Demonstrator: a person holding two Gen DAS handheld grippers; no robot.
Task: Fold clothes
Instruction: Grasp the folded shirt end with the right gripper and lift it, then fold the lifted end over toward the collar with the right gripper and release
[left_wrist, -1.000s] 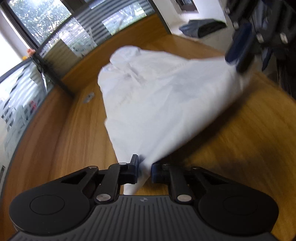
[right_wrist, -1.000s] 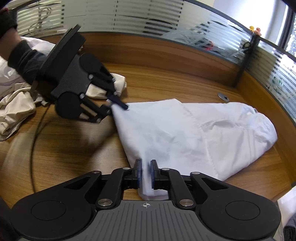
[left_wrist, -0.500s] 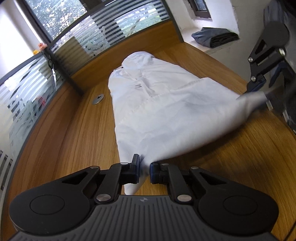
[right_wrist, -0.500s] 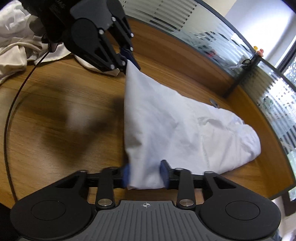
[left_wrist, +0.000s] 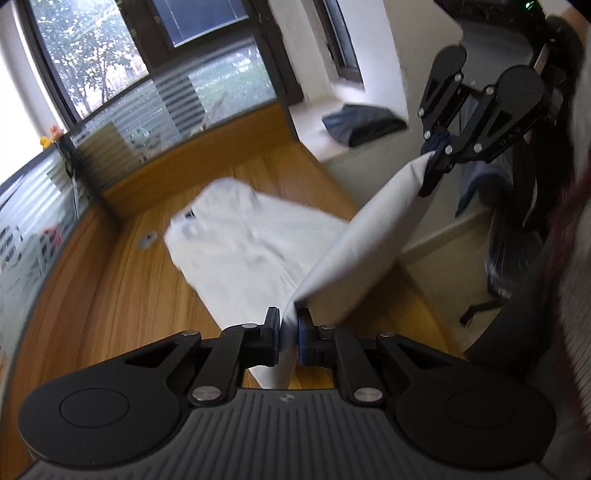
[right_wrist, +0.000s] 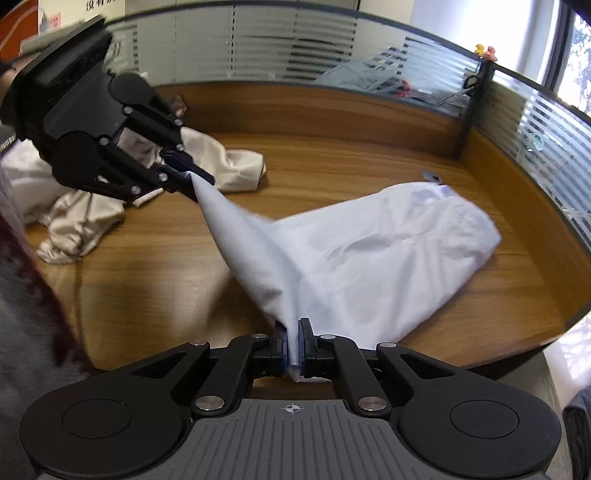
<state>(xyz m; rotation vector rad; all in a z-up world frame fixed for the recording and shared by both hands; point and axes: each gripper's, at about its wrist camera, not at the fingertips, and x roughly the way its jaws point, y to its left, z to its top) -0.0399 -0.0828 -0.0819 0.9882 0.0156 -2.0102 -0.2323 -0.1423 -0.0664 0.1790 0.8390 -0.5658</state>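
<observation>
White shirt (right_wrist: 388, 258), hem taut between left tongs (left_wrist: 287, 332) and right tongs (right_wrist: 291, 347), both clamped on it.

White garment (left_wrist: 236, 240) on wooden desk (left_wrist: 110, 295), hem pinched by both hand-held grippers

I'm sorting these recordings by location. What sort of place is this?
Most likely an office. A curved wooden desk is ringed by frosted, striped glass partitions, scissors hang at a partition post, and a wheeled office chair stands beside the desk.
</observation>
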